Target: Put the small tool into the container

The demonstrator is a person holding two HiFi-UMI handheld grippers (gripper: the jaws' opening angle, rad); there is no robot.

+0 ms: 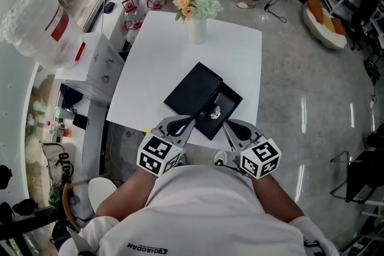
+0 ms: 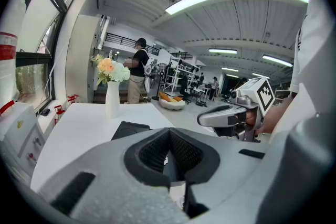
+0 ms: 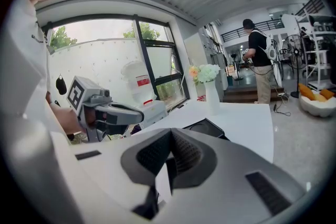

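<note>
As both tilt downward | left tongs closed | right tongs closed

White table, square, seen from above. At its far edge, about midway along, a white vase of flowers stands upright. Closer in, a flat black box lies cornerwise, and a smaller black tray touches its right side, right at the near edge.
</note>
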